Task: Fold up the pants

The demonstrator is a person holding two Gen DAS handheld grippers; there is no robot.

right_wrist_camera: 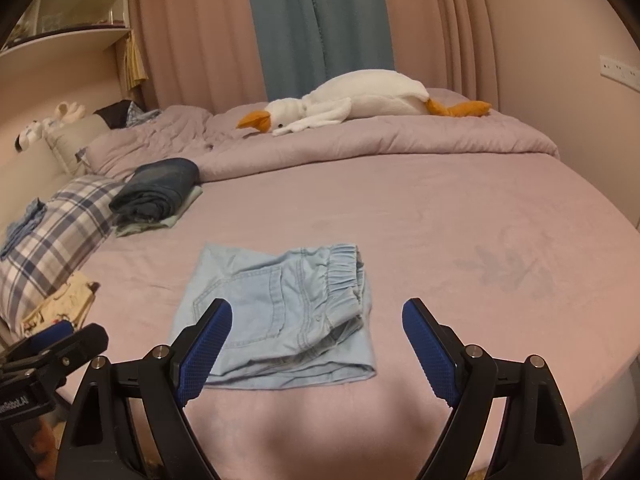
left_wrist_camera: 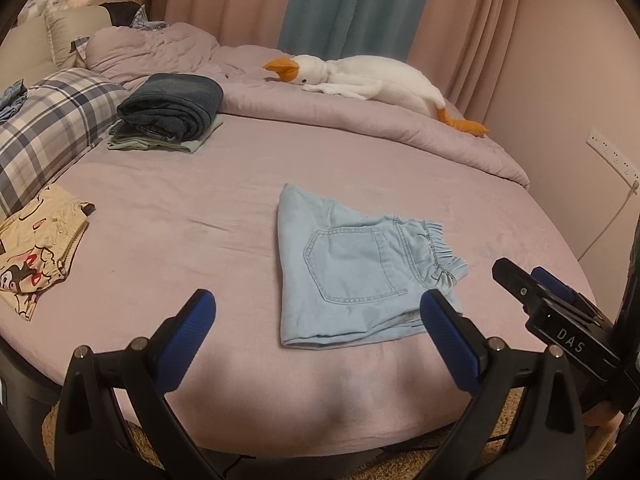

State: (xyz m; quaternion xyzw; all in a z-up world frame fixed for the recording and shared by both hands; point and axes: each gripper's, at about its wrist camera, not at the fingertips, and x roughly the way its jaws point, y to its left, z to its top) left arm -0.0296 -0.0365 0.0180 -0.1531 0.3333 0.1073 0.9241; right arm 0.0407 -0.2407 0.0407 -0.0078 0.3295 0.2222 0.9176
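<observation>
Light blue denim pants [left_wrist_camera: 352,268] lie folded into a compact rectangle on the pink bed sheet [left_wrist_camera: 180,216], back pocket up and elastic waistband to the right. They also show in the right wrist view [right_wrist_camera: 280,312]. My left gripper [left_wrist_camera: 318,308] is open and empty, hovering just in front of the pants near the bed's front edge. My right gripper [right_wrist_camera: 316,320] is open and empty, also just in front of the pants. The right gripper shows at the right of the left wrist view [left_wrist_camera: 532,284]. The left gripper shows at the lower left of the right wrist view [right_wrist_camera: 60,336].
A stack of folded dark jeans [left_wrist_camera: 172,106] on green cloth sits at the back left. A plaid pillow [left_wrist_camera: 48,128] and cream printed shorts [left_wrist_camera: 36,256] lie at the left. A white goose plush [left_wrist_camera: 372,80] rests on the bunched quilt [left_wrist_camera: 360,120] behind.
</observation>
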